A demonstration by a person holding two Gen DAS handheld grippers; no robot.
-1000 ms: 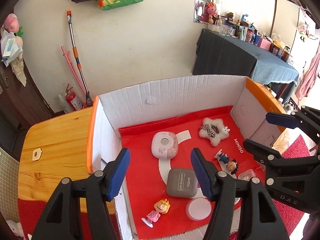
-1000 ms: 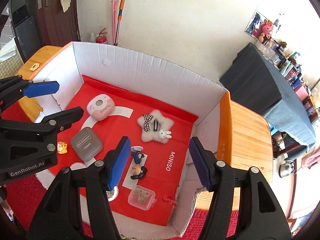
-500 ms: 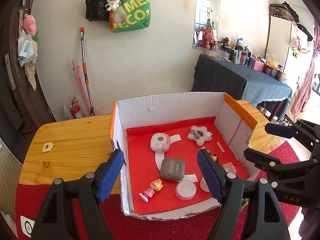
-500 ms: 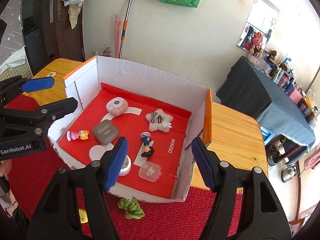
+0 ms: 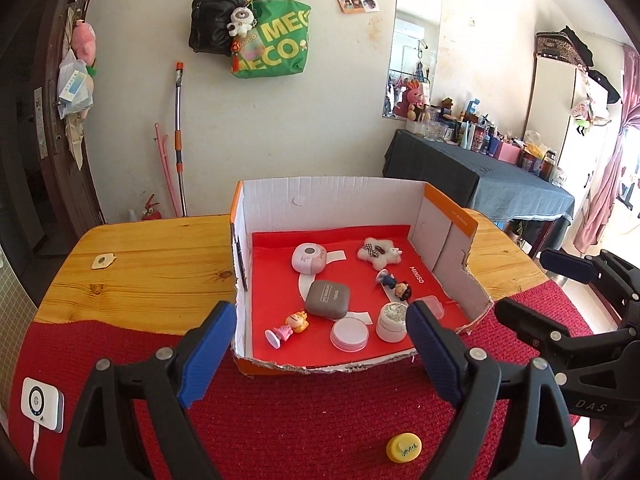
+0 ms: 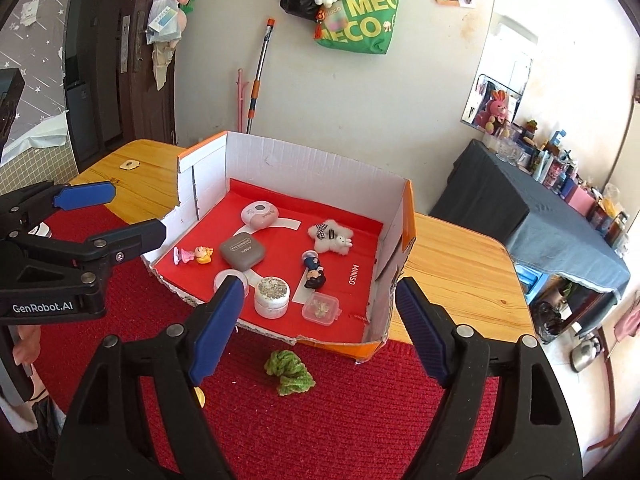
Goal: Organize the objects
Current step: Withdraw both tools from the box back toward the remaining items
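- Two grippers hover short of the box with nothing in them: our left gripper (image 5: 316, 344) and right gripper (image 6: 320, 320) both have their blue-padded fingers spread wide apart, and they have just been opening, with nothing between them. We judge they stand back like this to take in the whole layout before the next pick.
- Eight small things lie inside the open white cardboard box with orange edges (image 5: 332, 200), on its red paper lining, which suggests most of the sorting is done. The box stands on the wooden desk (image 5: 152, 264), its torn front wall low, which makes reaching in easy.
- In the box: a pink round case (image 5: 309, 257), a grey rounded-square case (image 5: 328, 299), a white fluffy star plush (image 5: 380, 251), a dark-haired figurine (image 5: 396, 286) lying down, an orange-haired figurine in pink (image 5: 288, 326) on its side, a flat pink round lid (image 5: 349, 334), a white glitter-topped jar (image 5: 392, 320) and a small clear plastic box (image 6: 321, 309).
- Outside it, on the red knitted mat (image 5: 320, 420), remain a yellow bottle cap (image 5: 403, 447) and a green crocheted clump (image 6: 289, 372); we take these for the next candidates.
- Writing we can read: "MINISO" on the red lining, "GenRobot.AI" on the left gripper seen from the right, "DAS" on the right one, "MECO" on the green tote bag (image 5: 276, 40) hung on the wall. The grey case's print is too small to be sure of.
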